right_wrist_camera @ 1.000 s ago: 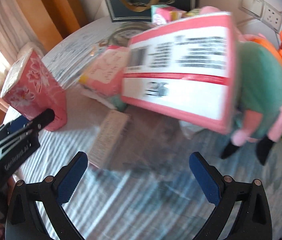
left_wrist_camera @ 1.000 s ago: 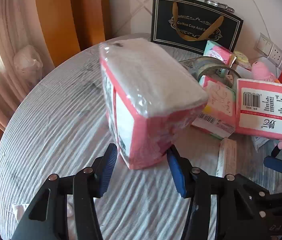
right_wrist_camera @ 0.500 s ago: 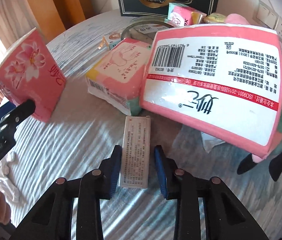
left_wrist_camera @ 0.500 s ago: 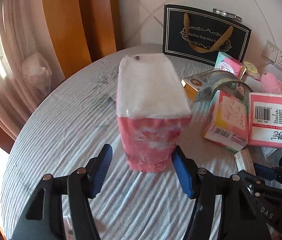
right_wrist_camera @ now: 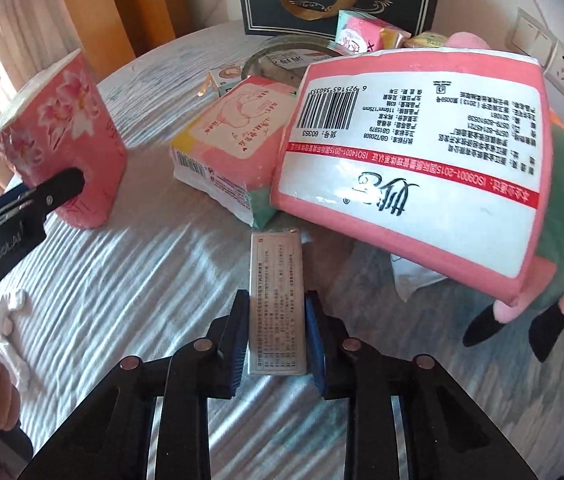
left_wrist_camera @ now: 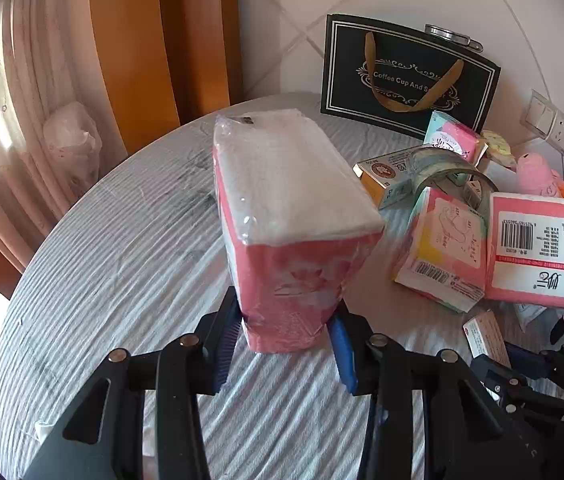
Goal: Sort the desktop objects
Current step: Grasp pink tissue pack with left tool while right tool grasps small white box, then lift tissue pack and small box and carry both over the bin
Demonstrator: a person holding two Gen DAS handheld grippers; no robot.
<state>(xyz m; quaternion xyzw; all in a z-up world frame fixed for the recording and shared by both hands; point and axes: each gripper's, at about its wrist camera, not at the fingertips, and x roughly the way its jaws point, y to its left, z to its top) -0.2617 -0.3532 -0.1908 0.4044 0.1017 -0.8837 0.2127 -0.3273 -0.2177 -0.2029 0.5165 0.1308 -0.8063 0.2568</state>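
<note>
The left claw is closing on the tall pink tissue pack standing mid-desk; squeezed low, it may tip. The right claw is closing on the flat little box by the pile. The black gift bag at the far edge: contents hidden.

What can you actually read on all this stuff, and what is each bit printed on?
"Coffee Cup And S…", partly behind its handle: the dark gift bag.
"GenRoboLAI", roughly: the left gripper arm.
"ISO9001-2015", upside down, and "60353" by the barcode: the big pink tissue pack.
Small flat box between the right gripper pads: print too small.
Tall pink tissue pack: nothing readable.
</note>
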